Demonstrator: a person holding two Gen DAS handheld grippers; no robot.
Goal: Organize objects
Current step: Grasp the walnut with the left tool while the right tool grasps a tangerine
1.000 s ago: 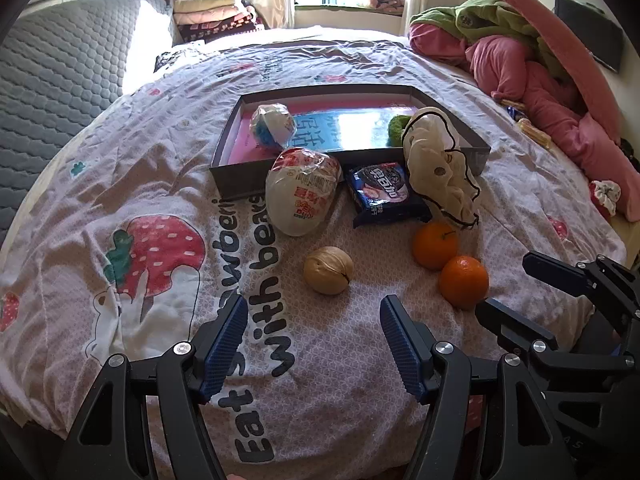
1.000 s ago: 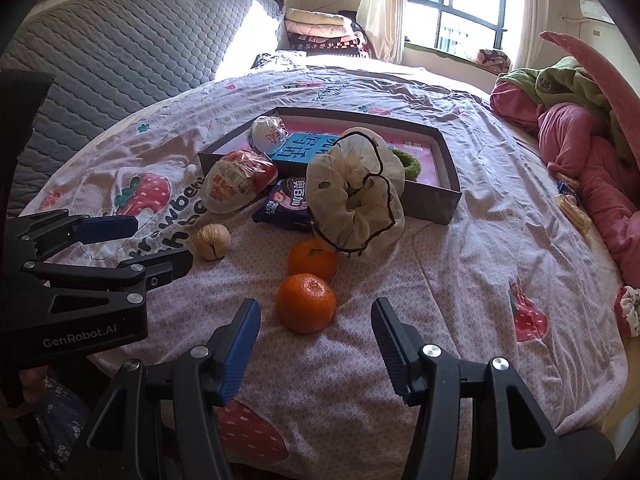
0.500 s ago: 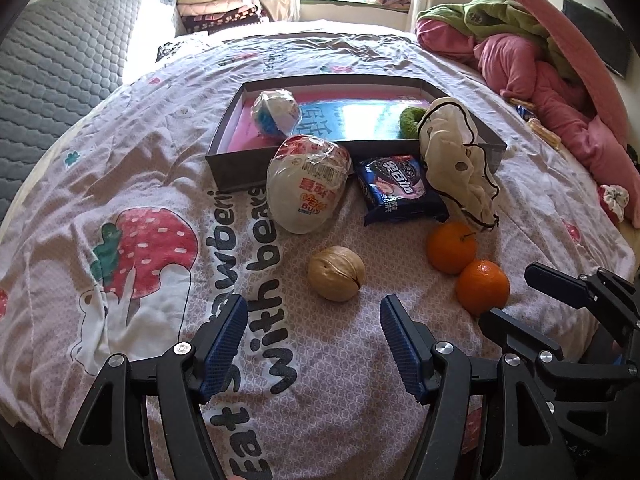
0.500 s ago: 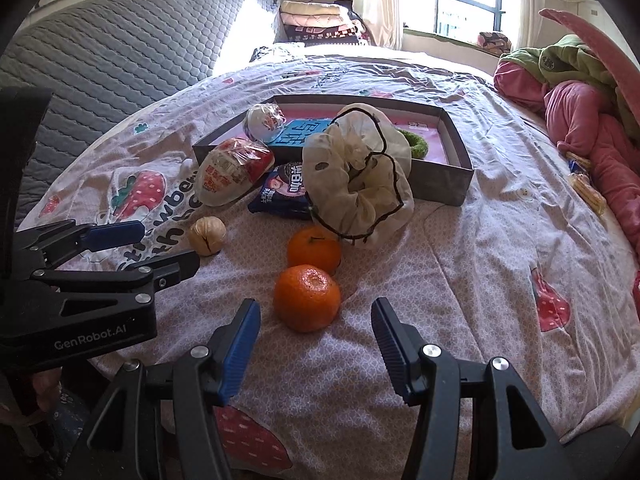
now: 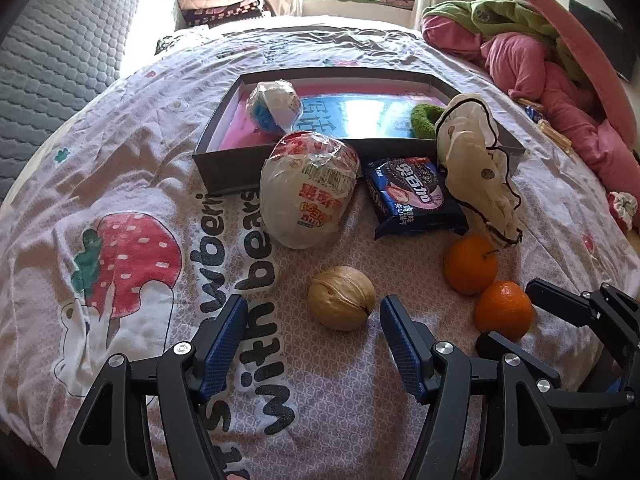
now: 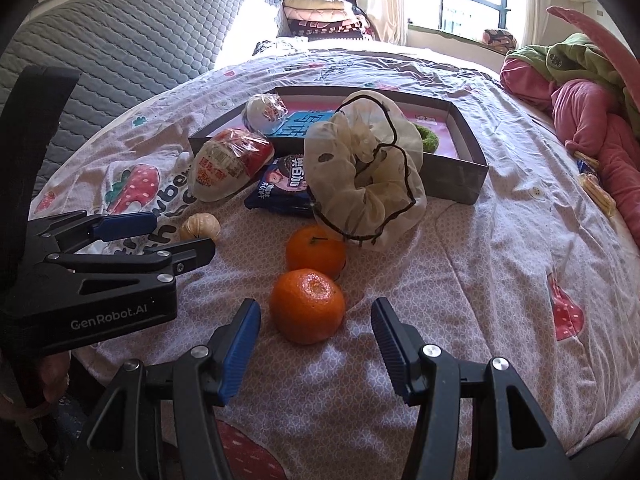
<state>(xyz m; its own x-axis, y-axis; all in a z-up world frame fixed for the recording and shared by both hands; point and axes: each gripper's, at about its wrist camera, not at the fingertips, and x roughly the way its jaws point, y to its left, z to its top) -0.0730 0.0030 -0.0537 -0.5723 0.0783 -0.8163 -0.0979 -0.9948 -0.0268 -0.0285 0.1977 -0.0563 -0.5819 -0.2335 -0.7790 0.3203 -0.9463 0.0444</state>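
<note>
Right now the left tongs [image 5: 310, 326] are standing open just above the bed [image 5: 120, 128], with the walnut [image 5: 341, 297] lying on the quilt just ahead of their blue pads, untouched. Beside them, the right tongs [image 6: 314, 338] are likewise gaping with nothing gripped, their pads flanking the near orange [image 6: 307, 305] without touching it. A second orange [image 6: 315, 251] is sitting just behind, touching the first. Further back, a cream scrunchie [image 6: 366, 172] is leaning against the front wall of the shallow grey box [image 6: 460, 184], next to a dark blue biscuit packet [image 5: 412, 196] and a plastic-wrapped egg-shaped toy [image 5: 308, 196] resting against that same wall. Inside the box, a smaller wrapped ball [image 5: 274, 104], a blue booklet [image 5: 360, 116] and a green fuzzy ring [image 5: 425, 120] are lying on the pink lining.
</note>
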